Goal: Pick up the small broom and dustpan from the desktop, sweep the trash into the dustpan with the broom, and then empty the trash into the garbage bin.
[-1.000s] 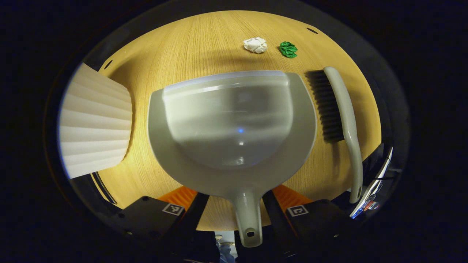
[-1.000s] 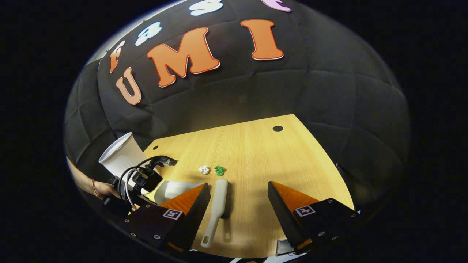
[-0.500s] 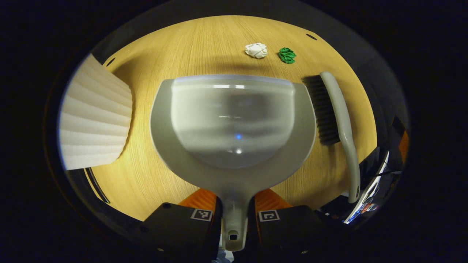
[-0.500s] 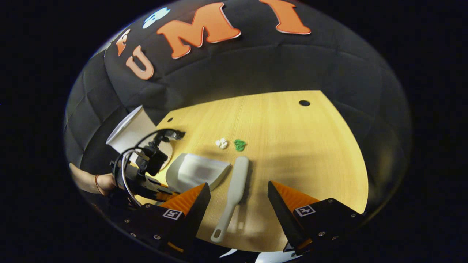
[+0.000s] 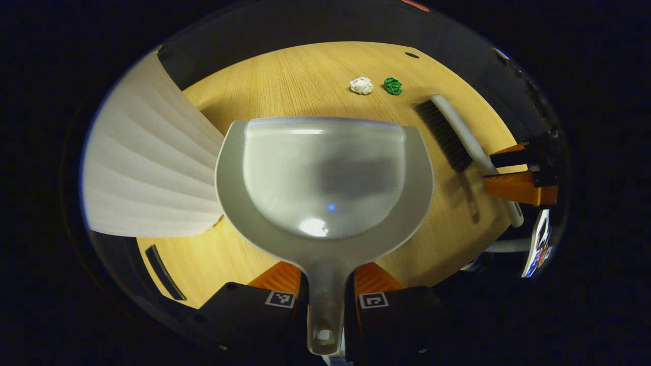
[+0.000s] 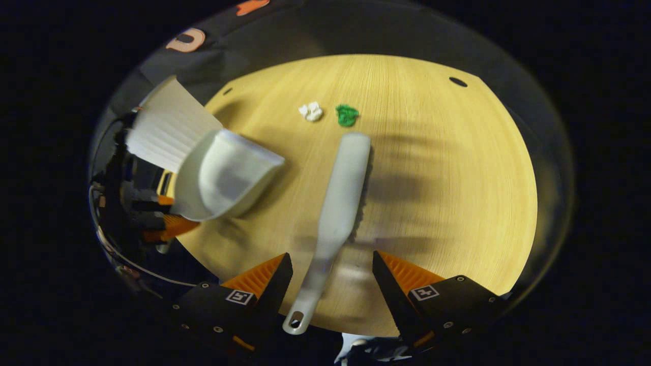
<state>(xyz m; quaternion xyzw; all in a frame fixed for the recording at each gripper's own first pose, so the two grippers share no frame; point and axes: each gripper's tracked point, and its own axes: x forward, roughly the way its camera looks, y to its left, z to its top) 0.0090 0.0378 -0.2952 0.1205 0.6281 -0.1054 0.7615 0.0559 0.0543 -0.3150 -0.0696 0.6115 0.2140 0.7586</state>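
The dustpan [image 5: 325, 178] sits in the middle of the left gripper view, and its thin handle runs down between the two fingers of the left gripper [image 5: 325, 284], which are squeezed tight on it from both sides. I think it is held by the handle so the wide open mouth points away, toward the trash, ready to catch things. In the right gripper view the dustpan [image 6: 224, 175] shows at the middle left, and it looks tipped up a little off the desktop [image 6: 432, 178]. The small broom [image 6: 338, 203] lies flat in the middle of that view, with its handle end pointing down between the fingers of the right gripper [image 6: 330, 277]. Those fingers are spread wide and touch nothing, so the broom is not picked up yet. The gripper seems lined up that way so it can close on the handle. The white paper ball [image 6: 311, 111] and the green paper ball [image 6: 347, 115] sit side by side near the top, just past the brush end. The white garbage bin [image 6: 165, 129] stands at the upper left, right beside the dustpan, handy for tipping later.
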